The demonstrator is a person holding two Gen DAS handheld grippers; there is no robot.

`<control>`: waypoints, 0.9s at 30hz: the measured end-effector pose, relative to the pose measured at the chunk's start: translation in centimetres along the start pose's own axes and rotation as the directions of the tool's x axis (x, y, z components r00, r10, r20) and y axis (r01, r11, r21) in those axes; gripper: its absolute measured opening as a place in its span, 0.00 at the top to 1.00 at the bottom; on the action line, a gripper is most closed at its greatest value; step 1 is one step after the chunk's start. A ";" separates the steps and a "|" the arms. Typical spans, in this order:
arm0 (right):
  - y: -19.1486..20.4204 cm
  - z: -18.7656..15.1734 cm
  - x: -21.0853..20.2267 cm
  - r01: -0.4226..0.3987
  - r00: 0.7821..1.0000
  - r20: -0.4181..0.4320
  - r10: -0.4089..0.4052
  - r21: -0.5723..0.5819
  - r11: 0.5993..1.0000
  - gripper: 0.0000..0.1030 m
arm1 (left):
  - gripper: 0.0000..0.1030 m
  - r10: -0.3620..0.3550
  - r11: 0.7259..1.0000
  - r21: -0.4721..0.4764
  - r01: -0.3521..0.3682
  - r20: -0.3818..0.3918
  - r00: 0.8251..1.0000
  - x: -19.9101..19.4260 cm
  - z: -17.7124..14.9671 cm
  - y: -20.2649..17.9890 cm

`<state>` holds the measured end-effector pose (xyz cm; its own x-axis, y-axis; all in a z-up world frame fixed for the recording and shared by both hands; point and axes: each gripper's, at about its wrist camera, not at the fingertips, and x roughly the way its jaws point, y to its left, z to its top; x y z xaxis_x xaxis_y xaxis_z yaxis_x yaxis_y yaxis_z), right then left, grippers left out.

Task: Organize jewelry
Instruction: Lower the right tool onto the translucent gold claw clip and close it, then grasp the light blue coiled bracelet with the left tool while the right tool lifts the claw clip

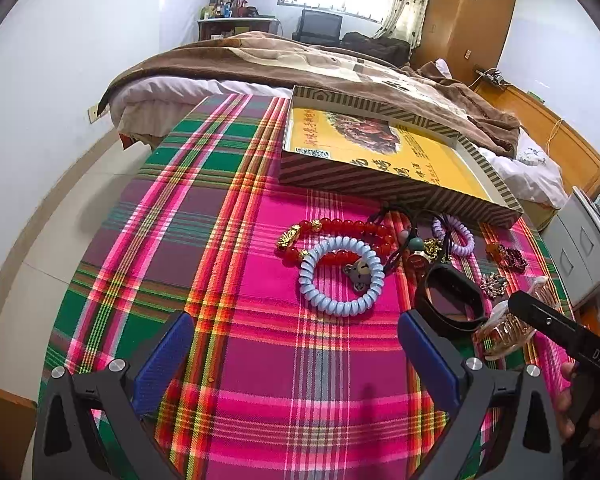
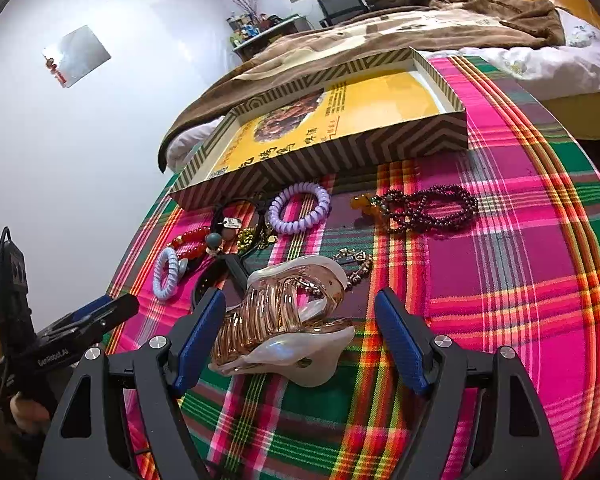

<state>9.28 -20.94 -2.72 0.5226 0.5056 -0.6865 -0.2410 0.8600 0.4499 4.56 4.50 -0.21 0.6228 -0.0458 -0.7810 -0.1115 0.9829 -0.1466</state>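
Seeing my right gripper (image 2: 300,336) spread wide around the pearly hair claw (image 2: 284,320), lower centre, gripping nothing; my left gripper (image 1: 296,356) gapes empty below the blue coil bracelet (image 1: 342,274). Striped box (image 2: 320,152) sits above.

In the left wrist view, the hair claw (image 1: 508,330) near the plaid cloth's (image 1: 260,320) right edge is lying partly behind the right gripper's finger and the black band (image 1: 450,300). The bottom edge is cutting off the left gripper's arms. The red bead bracelet (image 1: 340,236) is passing under the blue coil tie (image 1: 340,276). In the right wrist view, the box's (image 2: 340,148) print is staying too small to read, and the small chain (image 2: 356,264) is disappearing behind the claw.
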 end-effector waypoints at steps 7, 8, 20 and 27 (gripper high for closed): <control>0.6 -0.1 -0.5 -0.038 0.999 0.018 0.038 -0.008 0.999 0.50 | 0.00 -0.007 1.000 0.018 0.007 -0.019 1.000 0.8 0.3 -0.2; 0.6 -0.1 -0.6 -0.042 0.999 0.017 0.042 -0.006 0.999 0.51 | 0.00 -0.010 1.000 0.020 0.011 -0.028 1.000 1.0 0.4 -0.2; -0.5 0.8 -3.5 -0.035 0.994 0.102 0.032 0.030 0.999 0.56 | 0.07 -0.019 0.999 -0.041 0.018 -0.037 0.999 2.6 2.7 1.5; -0.5 1.2 -4.6 -0.035 0.991 0.131 0.032 0.024 0.999 0.56 | 0.16 0.061 0.997 0.058 -0.058 -0.064 0.996 3.6 3.5 1.3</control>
<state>7.97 -23.76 0.85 0.6173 0.5191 -0.5911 -0.2399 0.8398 0.4870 9.36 6.22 -1.03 0.5638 0.0031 -0.8259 -0.1021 0.9926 -0.0660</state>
